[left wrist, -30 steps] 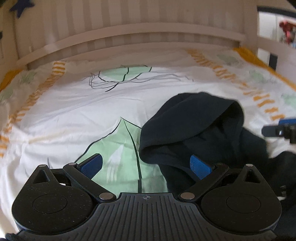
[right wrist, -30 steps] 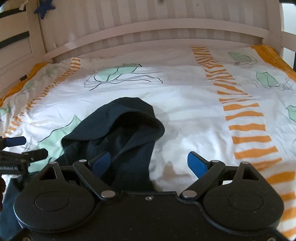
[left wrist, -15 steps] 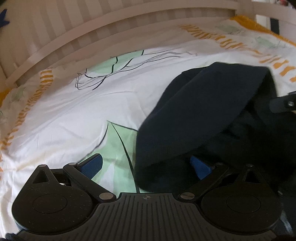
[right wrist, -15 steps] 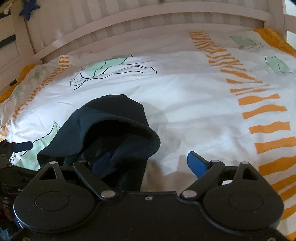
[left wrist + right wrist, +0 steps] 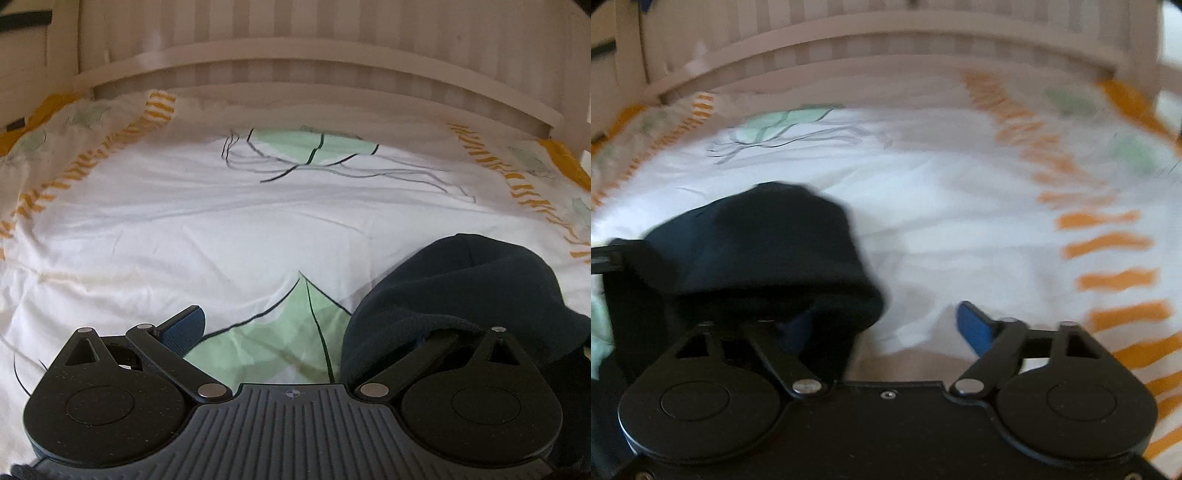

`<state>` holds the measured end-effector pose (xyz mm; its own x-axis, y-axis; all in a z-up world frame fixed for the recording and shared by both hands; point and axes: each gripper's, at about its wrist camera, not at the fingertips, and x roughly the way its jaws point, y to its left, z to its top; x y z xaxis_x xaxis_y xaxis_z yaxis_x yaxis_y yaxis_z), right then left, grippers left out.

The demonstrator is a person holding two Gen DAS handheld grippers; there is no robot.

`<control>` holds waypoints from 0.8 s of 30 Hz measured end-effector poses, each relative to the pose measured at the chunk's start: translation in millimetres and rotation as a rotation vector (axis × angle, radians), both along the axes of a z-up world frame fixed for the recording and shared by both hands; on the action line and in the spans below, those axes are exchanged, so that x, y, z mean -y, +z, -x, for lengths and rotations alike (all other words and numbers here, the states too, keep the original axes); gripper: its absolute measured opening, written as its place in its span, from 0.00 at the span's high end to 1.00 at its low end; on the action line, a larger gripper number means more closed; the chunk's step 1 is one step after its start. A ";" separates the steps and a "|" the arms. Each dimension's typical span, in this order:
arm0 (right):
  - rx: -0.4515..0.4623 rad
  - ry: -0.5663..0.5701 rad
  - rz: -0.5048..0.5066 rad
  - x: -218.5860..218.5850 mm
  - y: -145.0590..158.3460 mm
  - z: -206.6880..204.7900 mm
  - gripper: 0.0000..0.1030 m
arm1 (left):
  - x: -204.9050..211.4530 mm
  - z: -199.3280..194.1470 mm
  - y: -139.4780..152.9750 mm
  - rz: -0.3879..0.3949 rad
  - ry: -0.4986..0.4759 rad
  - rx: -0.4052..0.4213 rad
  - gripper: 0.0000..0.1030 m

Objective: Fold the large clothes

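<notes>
Left gripper (image 5: 306, 332) has jaws spread wide. Its left pad (image 5: 186, 326) sits bare over the bedsheet (image 5: 221, 236); its right finger is tucked under the edge of the dark navy hoodie (image 5: 465, 295), so cloth drapes over that one finger but nothing is pinched. Looks like a scoop or a reach-in for a grip, not a hold.

The hoodie sits low and right in the left wrist view, bunched up with the hood bulging — on the sheet, near the person's end of the bed, well apart from the white slatted headboard (image 5: 314, 62). Green leaf print (image 5: 280, 332) shows just beside the hoodie, between the two fingers.

Right gripper (image 5: 886, 325) is also wide open. In its view the hoodie (image 5: 757, 236) is at lower left, draped over the left finger, which is mostly hidden under the cloth; the right pad (image 5: 975, 326) is clear above white sheet. A dark bar at the far left edge is probably the other gripper, but the frame is motion-blurred so can't be sure.

Judgement: both tools flank the garment from opposite sides, each with its inner finger under the fabric — likely setting up to close on two edges and spread it flat. Fold not yet started; the garment is crumpled. Risk: thick fleece bunches, so a grip may catch several layers.
</notes>
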<state>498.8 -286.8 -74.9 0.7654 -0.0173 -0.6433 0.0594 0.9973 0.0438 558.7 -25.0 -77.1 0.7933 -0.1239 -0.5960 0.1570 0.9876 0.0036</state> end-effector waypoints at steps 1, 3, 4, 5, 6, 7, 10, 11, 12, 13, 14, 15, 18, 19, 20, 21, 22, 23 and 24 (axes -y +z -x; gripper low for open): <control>0.014 -0.024 0.064 1.6 4.8 2.5 0.27 | -0.6 1.1 0.9 0.003 -0.004 0.006 0.00; 0.065 -0.058 0.147 10.5 13.7 9.8 0.27 | -0.5 1.5 1.4 -0.003 -0.013 0.013 0.00; 0.085 -0.063 0.150 18.6 17.1 13.3 0.26 | -0.3 1.4 -0.8 -0.013 -0.020 0.012 0.00; 0.080 -0.064 0.139 25.2 17.6 14.3 0.25 | -0.4 -0.2 -3.4 -0.025 -0.031 0.006 0.00; 0.060 -0.062 0.123 32.1 15.6 13.5 0.22 | 0.1 -2.6 -7.2 -0.041 -0.040 -0.005 0.00; 0.039 -0.051 0.099 38.1 11.0 12.2 0.20 | 0.9 -4.4 -11.3 -0.064 -0.039 -0.019 0.00; -0.031 0.044 0.021 46.1 -8.8 10.1 0.19 | 1.6 -12.2 -26.2 -0.144 -0.038 -0.128 0.00; -0.044 0.071 0.012 46.2 -13.5 11.1 0.18 | -1.3 -13.6 -28.5 -0.137 -0.036 -0.157 0.00; -0.039 0.087 0.006 45.9 -14.6 14.0 0.18 | -5.9 -13.7 -27.3 -0.111 -0.023 -0.171 0.00; -0.030 0.112 -0.015 47.1 -13.1 17.5 0.18 | -9.9 -13.9 -25.6 -0.089 -0.015 -0.177 0.00; -0.026 0.137 -0.040 48.7 -10.4 20.4 0.18 | -13.5 -13.7 -23.0 -0.063 -0.016 -0.181 0.00; -0.022 0.160 -0.060 50.0 -6.8 25.6 0.18 | -18.6 -13.5 -19.2 -0.021 -0.032 -0.188 0.00; 0.002 0.237 -0.093 53.3 8.6 38.1 0.18 | -37.8 -9.4 -5.8 0.119 -0.077 -0.189 0.00; 0.013 0.254 -0.102 53.4 13.7 40.3 0.18 | -43.4 -8.1 -2.5 0.159 -0.092 -0.193 0.00; 0.027 0.269 -0.114 54.4 19.2 43.1 0.18 | -49.7 -6.7 1.3 0.192 -0.105 -0.200 0.00; 0.041 0.277 -0.126 55.7 24.7 45.6 0.18 | -53.9 -4.6 5.1 0.200 -0.097 -0.197 0.00; 0.051 0.278 -0.135 54.5 29.0 45.7 0.18 | -55.7 -1.0 10.2 0.196 -0.081 -0.182 0.00; 0.059 0.279 -0.147 55.1 32.2 44.4 0.18 | -58.0 2.4 14.6 0.196 -0.067 -0.164 0.00; 0.065 0.280 -0.159 55.4 35.0 41.9 0.18 | -60.1 6.8 20.1 0.203 -0.047 -0.138 0.00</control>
<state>456.8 -342.2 -39.9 0.7658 0.2964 -0.5707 -0.2244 0.9548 0.1949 551.9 35.1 -57.0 0.6970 -0.2870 -0.6572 0.1884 0.9575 -0.2184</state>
